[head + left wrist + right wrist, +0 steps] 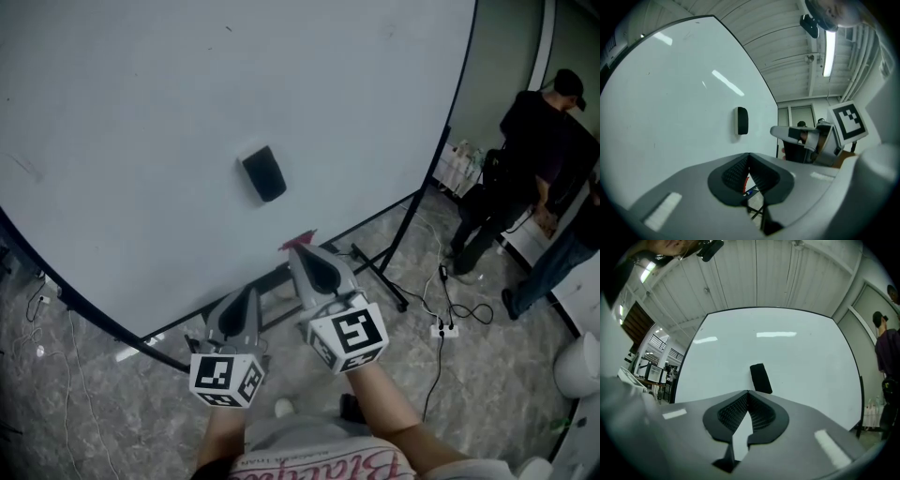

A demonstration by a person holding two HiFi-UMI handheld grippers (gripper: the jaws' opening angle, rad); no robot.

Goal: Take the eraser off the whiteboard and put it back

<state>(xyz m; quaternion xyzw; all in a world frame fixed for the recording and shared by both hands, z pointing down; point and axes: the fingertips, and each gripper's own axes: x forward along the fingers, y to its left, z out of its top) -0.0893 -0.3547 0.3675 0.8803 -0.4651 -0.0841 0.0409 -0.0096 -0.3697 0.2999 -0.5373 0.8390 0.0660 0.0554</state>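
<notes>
Whiteboard (141, 112), large, white, dark-framed, on a black metal stand (380, 272): fills the head view from 9 to 1 o'clock.

Black oblong eraser (263, 173): stuck on the whiteboard face near the centre of the head view, slightly tilted. It lies at 12 o'clock from both grippers and apart from them, with nothing touching it.

Grey two-jaw left gripper (242, 305) with marker cube: at 6 o'clock in the head view, pointing at the board. In the left gripper view its jaws meet tip to tip with nothing between them, and the eraser shows at 12 o'clock above the tips.

Grey two-jaw right gripper (305, 258) with marker cube: just beside the left one, at its 2 o'clock, and nearer the board. In the right gripper view its ribbed pads are pressed together and hold nothing, and the eraser sits just above the tips at 12 o'clock.

Small pinkish-red item (298, 239): at the board's lower edge by the right gripper's tip, too small to identify.

Person in dark clothing and cap (534, 131): standing at 2 o'clock, well apart.

White power strip (442, 329) with cables: on the grey marbled floor (94, 412), at 4 o'clock.
</notes>
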